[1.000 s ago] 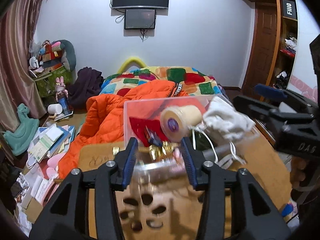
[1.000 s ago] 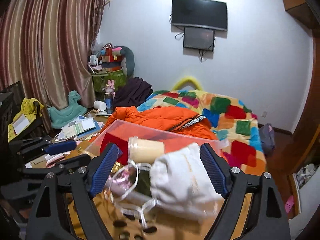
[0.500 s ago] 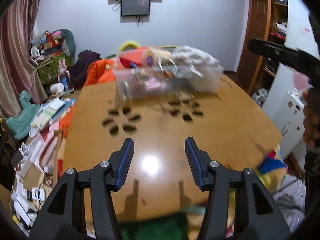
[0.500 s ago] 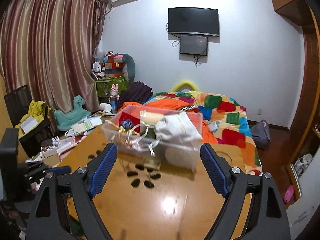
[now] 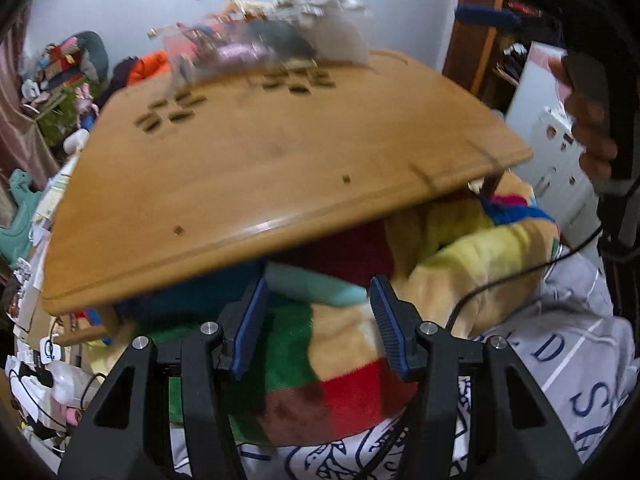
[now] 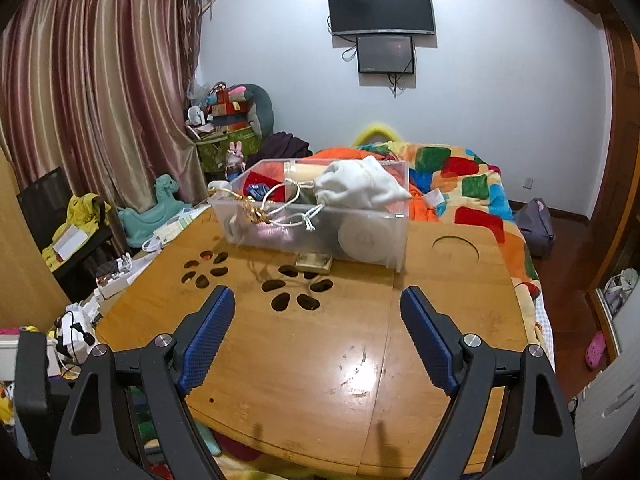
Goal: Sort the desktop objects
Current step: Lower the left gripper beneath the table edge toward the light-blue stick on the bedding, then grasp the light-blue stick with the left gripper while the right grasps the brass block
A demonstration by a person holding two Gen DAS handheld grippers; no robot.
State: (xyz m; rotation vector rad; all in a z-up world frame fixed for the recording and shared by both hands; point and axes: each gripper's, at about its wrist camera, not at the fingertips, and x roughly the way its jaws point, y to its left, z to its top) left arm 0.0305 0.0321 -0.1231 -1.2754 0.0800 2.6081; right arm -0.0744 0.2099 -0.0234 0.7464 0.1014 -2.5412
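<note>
A clear plastic box [image 6: 316, 216] stands at the far side of the wooden table [image 6: 320, 360]. It holds a white cloth pouch [image 6: 360, 184], a cream roll, gold trinkets and a round white disc. A small gold box [image 6: 315, 263] lies against its front wall. The box shows blurred in the left wrist view [image 5: 264, 48]. My right gripper [image 6: 316, 340] is open and empty over the near part of the table. My left gripper [image 5: 316, 320] is open and empty, below the table's near edge [image 5: 240, 240], over a patchwork blanket [image 5: 340, 360].
The table has flower-shaped cut-outs [image 6: 296, 288] and a round recess [image 6: 456, 250]. A bed with a colourful quilt [image 6: 460, 184] and orange jacket lies behind. Clutter and a green toy horse [image 6: 160, 200] fill the floor at left. A white cabinet [image 5: 552, 152] stands at right.
Both grippers have pulled back from the box toward the near side of the table. The left one has dropped below the table edge over the blanket. Both stay open and empty.
</note>
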